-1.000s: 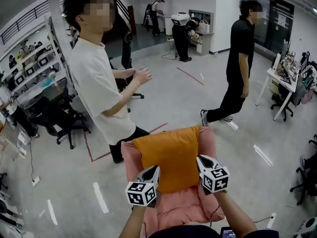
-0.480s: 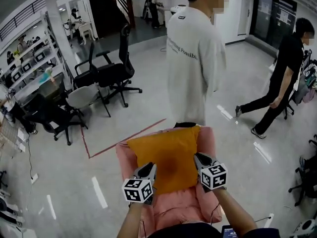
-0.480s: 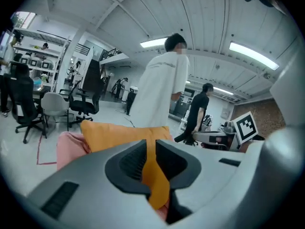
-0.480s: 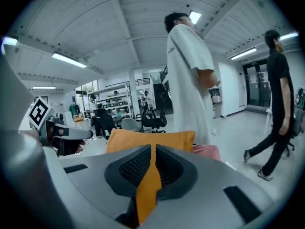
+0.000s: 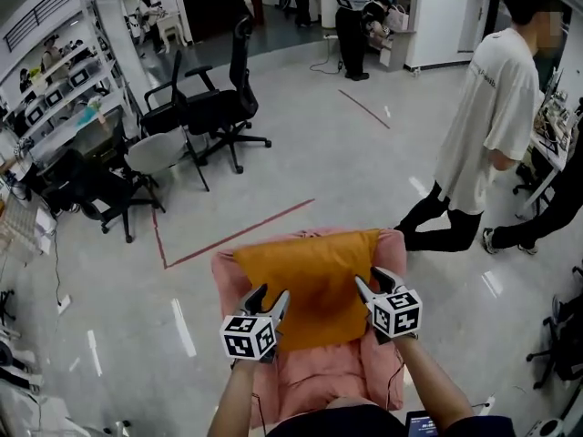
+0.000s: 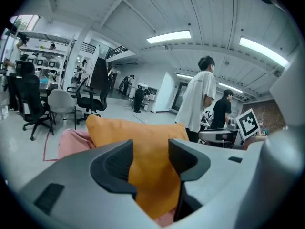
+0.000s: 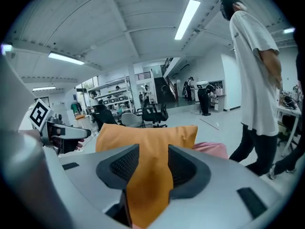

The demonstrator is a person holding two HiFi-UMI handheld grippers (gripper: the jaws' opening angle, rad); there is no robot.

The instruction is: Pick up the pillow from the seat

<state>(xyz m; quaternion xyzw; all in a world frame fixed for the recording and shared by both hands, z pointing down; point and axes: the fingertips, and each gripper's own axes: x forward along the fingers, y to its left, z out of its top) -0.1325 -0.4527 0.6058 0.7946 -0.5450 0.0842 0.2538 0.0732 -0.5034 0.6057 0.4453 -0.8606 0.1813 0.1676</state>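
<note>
A: Where is the pillow [image 5: 314, 276] seen?

B: The orange pillow is seen lying on the pink seat [image 5: 310, 385]; its far edge is laid along the top of the seat's back, and its near edge is found between the 2 grippers.

A: How are the grippers placed?

B: The left gripper [image 5: 271, 295] is held at the pillow's near left corner; the right gripper [image 5: 372, 279] is held at its near right edge; both are pointed away from the person and somewhat downward.

A: And the jaws?

B: On both grippers the jaws have just been opening; in each gripper view they are seen standing apart, with orange pillow cloth shown in the gap; the ribbed pads are not pressed onto it, so the pillow is released on both sides.

A: What else is shown?

B: A person in a pale shirt [image 5: 487, 107] is seen standing beyond the seat at the right; office chairs [image 5: 214, 107] are grouped at the upper left; a red line [image 5: 241, 233] is marked on the floor [image 5: 301, 162] just behind the seat.
</note>
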